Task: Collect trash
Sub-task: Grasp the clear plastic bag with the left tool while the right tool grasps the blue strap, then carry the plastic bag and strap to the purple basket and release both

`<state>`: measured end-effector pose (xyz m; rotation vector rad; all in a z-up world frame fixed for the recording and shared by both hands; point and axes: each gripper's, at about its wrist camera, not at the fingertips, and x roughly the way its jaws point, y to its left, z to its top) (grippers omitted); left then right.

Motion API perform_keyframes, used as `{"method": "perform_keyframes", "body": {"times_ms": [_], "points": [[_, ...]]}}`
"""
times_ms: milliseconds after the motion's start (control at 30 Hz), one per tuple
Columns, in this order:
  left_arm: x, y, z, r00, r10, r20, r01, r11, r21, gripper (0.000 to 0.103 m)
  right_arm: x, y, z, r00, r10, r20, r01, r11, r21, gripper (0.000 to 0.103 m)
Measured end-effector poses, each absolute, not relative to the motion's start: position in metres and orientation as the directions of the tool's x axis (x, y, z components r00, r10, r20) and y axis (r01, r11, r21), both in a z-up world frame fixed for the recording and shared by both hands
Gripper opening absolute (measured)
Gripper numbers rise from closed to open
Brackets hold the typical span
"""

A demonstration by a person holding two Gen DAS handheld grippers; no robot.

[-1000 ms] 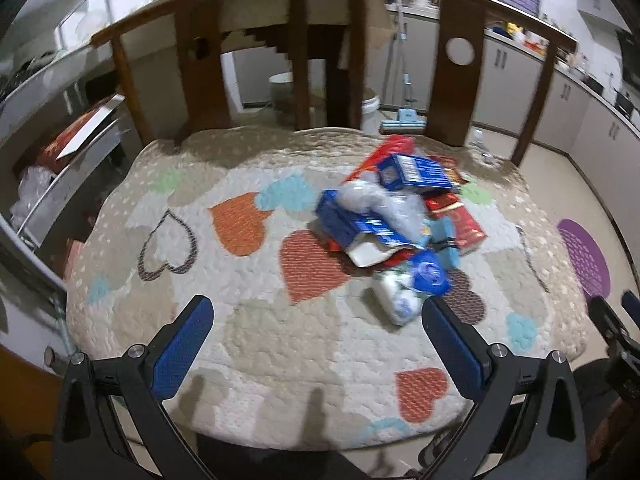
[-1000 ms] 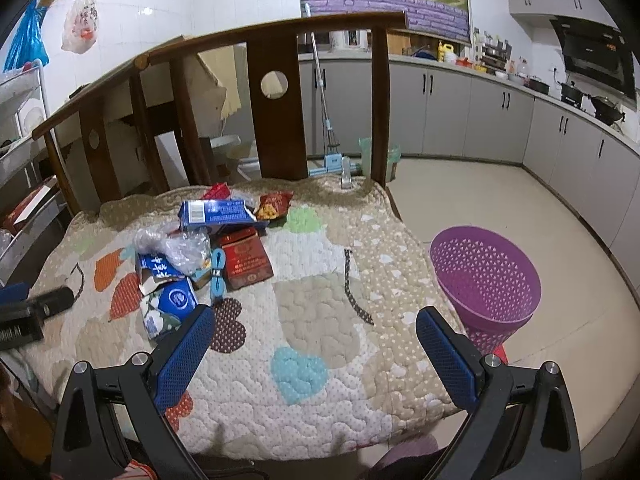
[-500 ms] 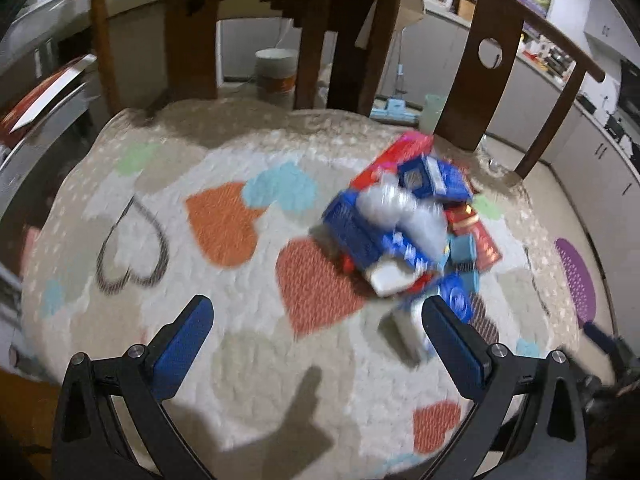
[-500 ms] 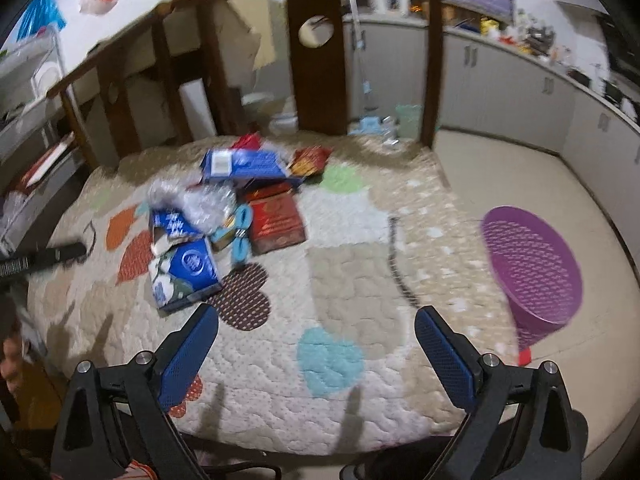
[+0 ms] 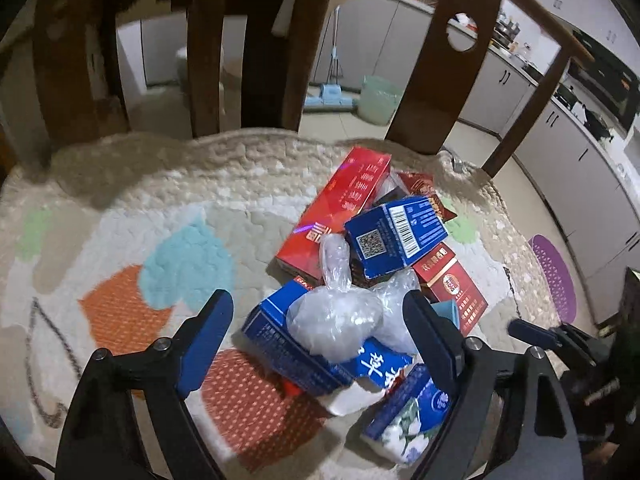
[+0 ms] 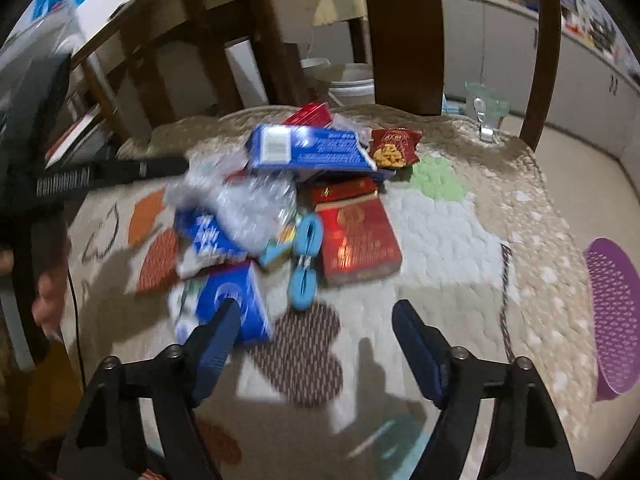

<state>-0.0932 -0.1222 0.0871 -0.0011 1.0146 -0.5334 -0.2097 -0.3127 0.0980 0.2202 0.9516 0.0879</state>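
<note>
Crinkly clear plastic makes up the bag (image 5: pixel 334 326) on top of the trash pile (image 5: pixel 376 280), which sits in the middle and lower right of the left wrist view, on the quilted cushion (image 5: pixel 168 208) with coloured hearts. Under the bag lies a blue carton (image 5: pixel 304 356), with a red box (image 5: pixel 340 208) and another blue box (image 5: pixel 396 234) higher up in the picture. The left gripper (image 5: pixel 320 336) is spread wide, with the bag between its two blue fingers, and it holds nothing. The right gripper (image 6: pixel 316 344) is spread wide too and empty, low in its own blurry view, with one finger just in front of a blue and white pack (image 6: pixel 224 304). The purple basket (image 6: pixel 614 316) waits at the right edge, well apart from the pile. To do this well, I think the left gripper should go down slowly, pinch the fat middle of the bag, and lift straight up. The bag is soft and slippery, so a light pinch may let it slide out.
</note>
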Motion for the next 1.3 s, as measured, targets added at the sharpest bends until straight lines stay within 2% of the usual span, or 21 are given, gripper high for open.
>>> {"method": "perform_keyframes", "body": {"times_ms": [67,100,133,200,267,300,333,367,433,500,900,1300], "points": [[-0.089,-0.123,0.080,0.382,-0.441,-0.812,0.422,0.865,-0.271,0.086,-0.192,-0.317,0.091,0.556,0.186,-0.810,0.045,0.966,0.253,0.071],[-0.089,-0.124,0.077,0.374,-0.441,-0.816,0.424,0.864,-0.272,0.086,-0.187,-0.318,0.089,0.547,0.194,-0.814,0.048,0.964,0.262,0.064],[-0.090,-0.127,0.075,0.368,-0.438,-0.820,0.430,0.862,-0.267,0.080,-0.178,-0.318,0.083,0.528,0.200,-0.825,0.059,0.961,0.271,0.059],[-0.093,-0.131,0.075,0.379,-0.413,-0.828,0.440,0.868,-0.231,0.066,-0.169,-0.319,0.076,0.511,0.195,-0.837,0.080,0.959,0.272,0.057],[-0.097,-0.131,0.077,0.399,-0.396,-0.827,0.441,0.874,-0.206,0.058,-0.162,-0.318,0.068,0.490,0.210,-0.846,0.095,0.952,0.291,0.053],[-0.098,-0.129,0.079,0.406,-0.394,-0.824,0.436,0.877,-0.205,0.047,-0.159,-0.318,0.065,0.482,0.214,-0.850,0.101,0.950,0.297,0.053],[-0.098,-0.127,0.081,0.408,-0.397,-0.822,0.430,0.878,-0.211,0.043,-0.158,-0.316,0.062,0.476,0.217,-0.852,0.105,0.948,0.300,0.050],[-0.098,-0.124,0.084,0.400,-0.410,-0.819,0.426,0.875,-0.230,0.041,-0.158,-0.314,0.061,0.474,0.219,-0.853,0.102,0.949,0.300,0.045],[-0.102,-0.118,0.089,0.405,-0.425,-0.810,0.412,0.875,-0.253,0.040,-0.159,-0.312,0.060,0.468,0.250,-0.848,0.083,0.942,0.324,0.023],[-0.107,-0.116,0.094,0.423,-0.416,-0.805,0.403,0.882,-0.244,0.040,-0.161,-0.311,0.063,0.471,0.270,-0.840,0.078,0.936,0.345,0.015],[-0.159,-0.123,0.145,0.479,-0.446,-0.756,0.444,0.866,-0.230,0.040,-0.208,-0.341,0.102,0.580,0.316,-0.751,0.067,0.900,0.431,0.015],[-0.205,-0.211,0.165,0.435,-0.494,-0.753,0.596,0.785,-0.170,0.040,-0.278,-0.441,0.114,0.680,0.161,-0.715,0.246,0.869,0.429,0.015]]}}
